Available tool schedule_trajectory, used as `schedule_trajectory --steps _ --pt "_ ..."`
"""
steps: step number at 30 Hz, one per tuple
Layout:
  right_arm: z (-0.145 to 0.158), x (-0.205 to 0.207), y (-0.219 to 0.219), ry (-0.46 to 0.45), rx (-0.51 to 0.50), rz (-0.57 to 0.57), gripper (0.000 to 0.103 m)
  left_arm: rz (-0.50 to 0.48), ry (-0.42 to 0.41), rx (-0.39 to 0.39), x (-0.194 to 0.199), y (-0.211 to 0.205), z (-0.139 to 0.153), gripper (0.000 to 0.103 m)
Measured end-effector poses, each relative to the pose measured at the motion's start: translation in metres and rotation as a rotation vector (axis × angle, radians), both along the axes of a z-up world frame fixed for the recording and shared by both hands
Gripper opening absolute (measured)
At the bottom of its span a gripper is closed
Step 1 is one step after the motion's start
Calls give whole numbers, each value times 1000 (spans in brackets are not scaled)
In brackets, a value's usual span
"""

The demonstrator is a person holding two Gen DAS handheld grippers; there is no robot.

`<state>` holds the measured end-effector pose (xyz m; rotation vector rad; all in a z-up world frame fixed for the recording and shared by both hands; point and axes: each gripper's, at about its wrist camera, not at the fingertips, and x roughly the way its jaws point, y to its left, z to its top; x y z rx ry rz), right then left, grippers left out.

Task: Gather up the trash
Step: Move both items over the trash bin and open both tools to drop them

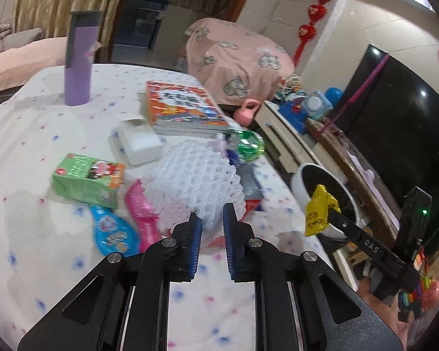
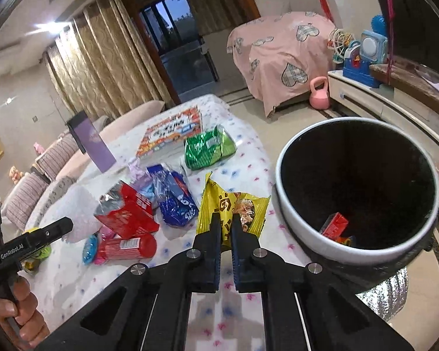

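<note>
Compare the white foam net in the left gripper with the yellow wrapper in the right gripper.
The foam net is white, bulky and open-meshed; the yellow wrapper is flat, glossy printed foil. The net bulges wide beyond the left gripper; the wrapper stays a thin sheet between the right gripper fingers. Both are pinched at one edge by shut jaws, over the flowered tablecloth.

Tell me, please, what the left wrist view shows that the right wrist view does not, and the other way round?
Only the left wrist view shows the green carton, the white box and the pink comb, with the left gripper shut on the white foam net.

Only the right wrist view shows the inside of the bin, where a red carton lies, and the red can.

Both show the yellow wrapper held in the right gripper, the purple bottle and the book.
</note>
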<state>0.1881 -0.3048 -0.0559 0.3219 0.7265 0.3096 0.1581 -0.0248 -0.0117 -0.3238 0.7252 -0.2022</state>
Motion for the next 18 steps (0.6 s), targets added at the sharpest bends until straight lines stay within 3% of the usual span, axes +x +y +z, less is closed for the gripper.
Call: schedule_trajectory --steps 18 --pt "8 -27 -61 -22 33 -106 6 -250 -14 33 -1 -102 9 13"
